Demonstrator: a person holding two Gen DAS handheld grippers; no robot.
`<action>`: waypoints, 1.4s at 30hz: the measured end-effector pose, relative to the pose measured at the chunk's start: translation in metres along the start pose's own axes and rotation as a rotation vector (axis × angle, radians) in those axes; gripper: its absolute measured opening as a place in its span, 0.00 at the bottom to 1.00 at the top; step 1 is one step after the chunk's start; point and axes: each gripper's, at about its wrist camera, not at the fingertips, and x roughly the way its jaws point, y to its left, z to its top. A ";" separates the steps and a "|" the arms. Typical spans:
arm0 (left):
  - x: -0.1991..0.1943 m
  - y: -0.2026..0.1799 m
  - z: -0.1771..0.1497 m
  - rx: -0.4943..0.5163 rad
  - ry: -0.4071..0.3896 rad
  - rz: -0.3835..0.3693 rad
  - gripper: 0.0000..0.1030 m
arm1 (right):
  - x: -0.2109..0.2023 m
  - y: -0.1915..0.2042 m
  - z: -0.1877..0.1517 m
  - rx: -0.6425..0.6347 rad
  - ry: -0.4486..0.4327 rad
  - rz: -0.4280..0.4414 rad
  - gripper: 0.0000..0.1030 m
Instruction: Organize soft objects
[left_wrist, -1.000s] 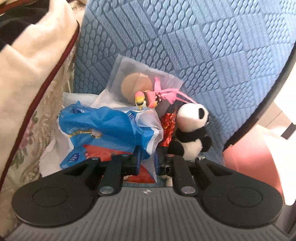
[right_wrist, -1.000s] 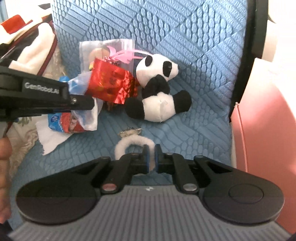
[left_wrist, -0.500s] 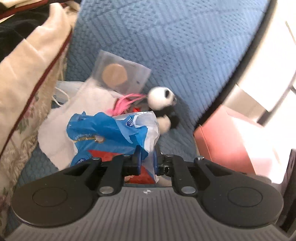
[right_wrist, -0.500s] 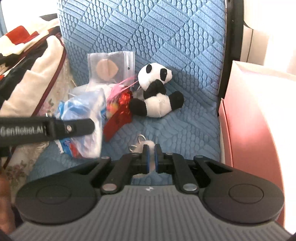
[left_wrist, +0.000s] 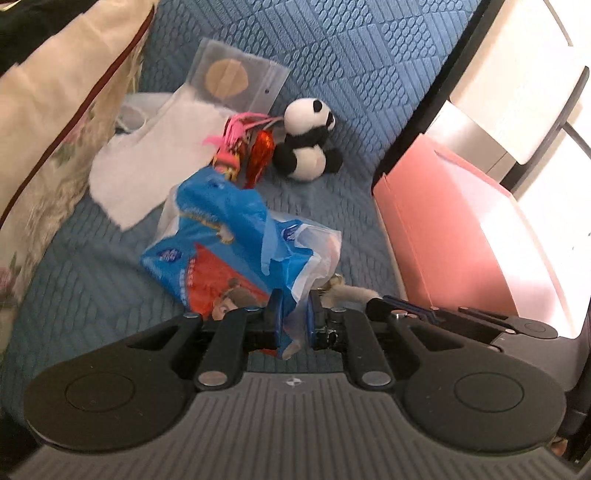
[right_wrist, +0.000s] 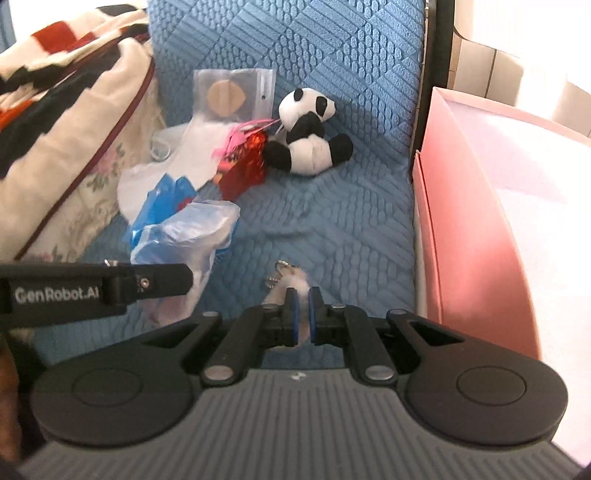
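Two tongs both grip: left tongs (left_wrist: 293, 319) clamp blue plastic bag (left_wrist: 229, 236), right tongs (right_wrist: 299, 312) clamp white fluffy keychain (right_wrist: 295, 280) over blue seat cushion (right_wrist: 332, 206). "GenRobot.AI" readable on left tongs' side. Bag print is unreadable.

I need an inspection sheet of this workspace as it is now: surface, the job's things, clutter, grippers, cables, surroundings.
Surface: blue quilted seat, partly covered.
Job's things: panda sitting upright by the backrest; blue plastic bag; white fluffy keyring.
Clutter: red foil bag with pink ribbons beside the panda; clear pouch leaning on the backrest; white cloth.
Grippers: left hand-held gripper shut on the blue plastic bag; right hand-held gripper shut on the keyring.
Cables: nothing seen.
Surroundings: pink box at the right; floral cushion at the left.
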 end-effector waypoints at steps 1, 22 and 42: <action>-0.002 -0.001 -0.003 -0.004 0.002 0.001 0.15 | -0.003 -0.001 -0.004 0.003 0.004 0.001 0.08; -0.021 0.045 -0.026 -0.446 0.013 -0.086 0.80 | -0.026 -0.008 -0.025 0.036 -0.011 0.066 0.36; 0.002 0.063 -0.021 -0.547 0.012 -0.088 0.91 | 0.008 0.011 -0.009 0.096 -0.017 0.249 0.38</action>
